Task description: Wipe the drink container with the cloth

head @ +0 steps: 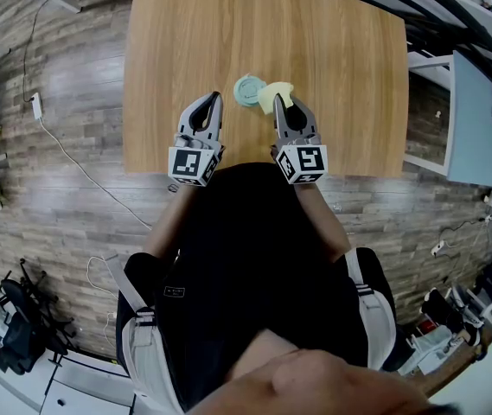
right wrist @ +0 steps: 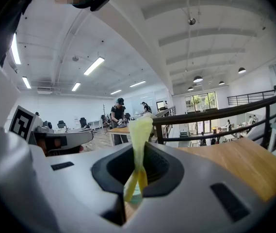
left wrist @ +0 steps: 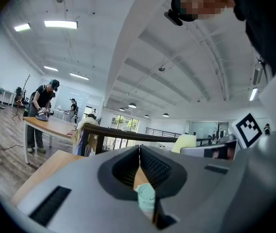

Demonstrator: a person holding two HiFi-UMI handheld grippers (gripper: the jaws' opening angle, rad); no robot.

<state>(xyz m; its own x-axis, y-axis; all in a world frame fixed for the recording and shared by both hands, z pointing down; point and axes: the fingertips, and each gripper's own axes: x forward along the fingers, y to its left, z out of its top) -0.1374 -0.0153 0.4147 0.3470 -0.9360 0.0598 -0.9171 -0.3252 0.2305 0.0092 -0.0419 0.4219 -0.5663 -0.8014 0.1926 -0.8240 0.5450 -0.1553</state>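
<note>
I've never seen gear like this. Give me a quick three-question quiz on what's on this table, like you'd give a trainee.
1. Multiple choice: which gripper grips the yellow cloth?
A. the left gripper
B. the right gripper
C. neither
2. True or false: the teal drink container stands upright on the wooden table, beside the cloth.
3. Fill in: the left gripper's jaws are ___, with nothing between them.

Key: 1 B; 2 true; 3 shut.
</note>
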